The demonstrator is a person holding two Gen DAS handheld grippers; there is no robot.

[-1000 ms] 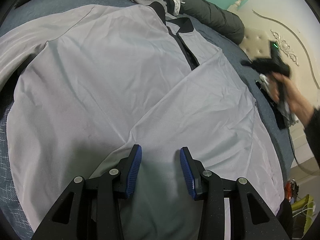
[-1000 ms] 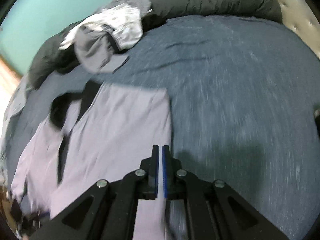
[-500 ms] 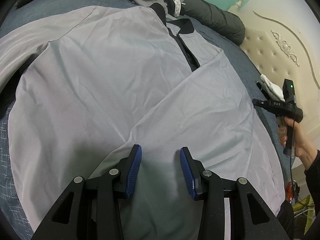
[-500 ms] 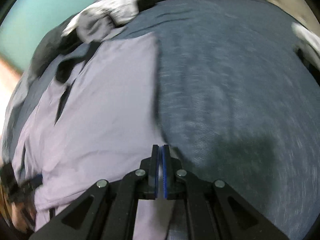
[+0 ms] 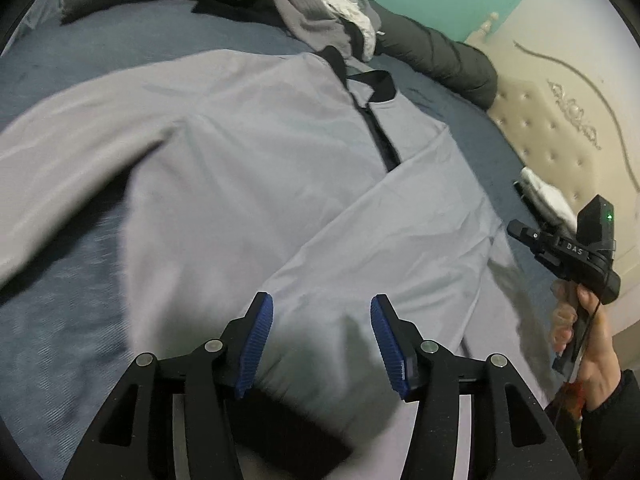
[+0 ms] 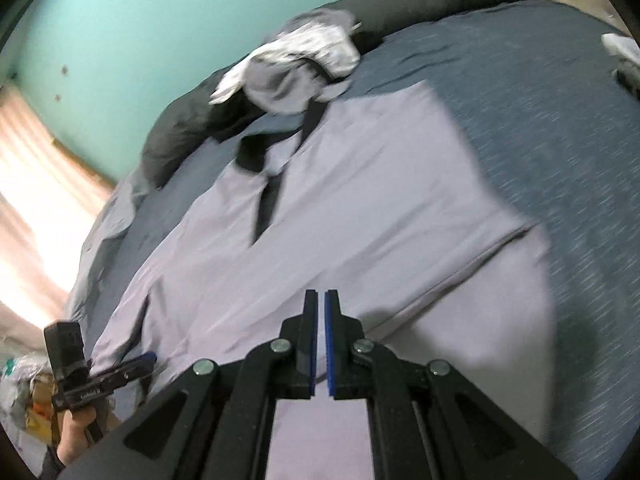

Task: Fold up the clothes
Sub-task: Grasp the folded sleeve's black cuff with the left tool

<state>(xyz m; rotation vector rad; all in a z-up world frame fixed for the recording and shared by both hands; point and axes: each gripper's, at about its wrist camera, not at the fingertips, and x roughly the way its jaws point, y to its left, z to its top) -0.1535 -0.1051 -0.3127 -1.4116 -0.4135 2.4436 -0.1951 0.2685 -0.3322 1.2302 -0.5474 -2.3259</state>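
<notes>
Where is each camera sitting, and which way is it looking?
Left wrist: sits on the left gripper, jaws open and just widened, nothing between them; looks down over the grey shirt on the bed; the right hand with its gripper shows at the right edge.
Right wrist: sits on the right gripper, jaws shut; looks across the same shirt toward the teal wall; the left hand shows at the lower left.
Both share: the shirt, its black collar, the clothes pile.

A shirt [image 5: 248, 168] lies spread across the middle of the bed [image 5: 100, 44], its collar toward a heap of clothes [image 5: 320, 12] at the bed's far edge.
</notes>
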